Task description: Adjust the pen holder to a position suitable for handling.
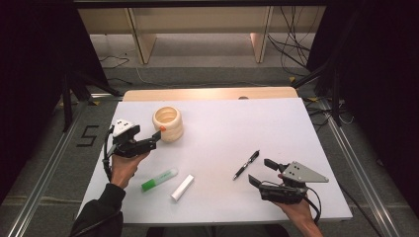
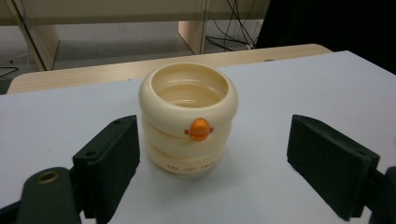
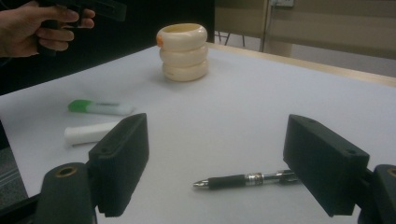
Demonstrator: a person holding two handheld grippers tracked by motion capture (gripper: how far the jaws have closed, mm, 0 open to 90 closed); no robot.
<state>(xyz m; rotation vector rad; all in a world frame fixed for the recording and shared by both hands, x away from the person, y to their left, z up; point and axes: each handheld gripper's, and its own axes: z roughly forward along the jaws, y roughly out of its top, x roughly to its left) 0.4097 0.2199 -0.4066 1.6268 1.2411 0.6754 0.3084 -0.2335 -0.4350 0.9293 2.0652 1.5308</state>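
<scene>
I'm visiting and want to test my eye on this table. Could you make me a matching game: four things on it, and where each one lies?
Things:
1. cream ringed cup
2. black pen
3. green-capped marker
4. white tube

Places:
A. just ahead of the right gripper
B. nearest the table's front edge, right of the marker
C. between the open jaws of the left gripper
D. near the person's left hand

Pairs: 1-C, 2-A, 3-D, 4-B

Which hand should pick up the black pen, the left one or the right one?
The right one, most likely. The right gripper is open and close to the black pen with the silver band, which lies between its jaws in the right gripper view. The left gripper is across the table, facing the cream ribbed plastic cup.
</scene>
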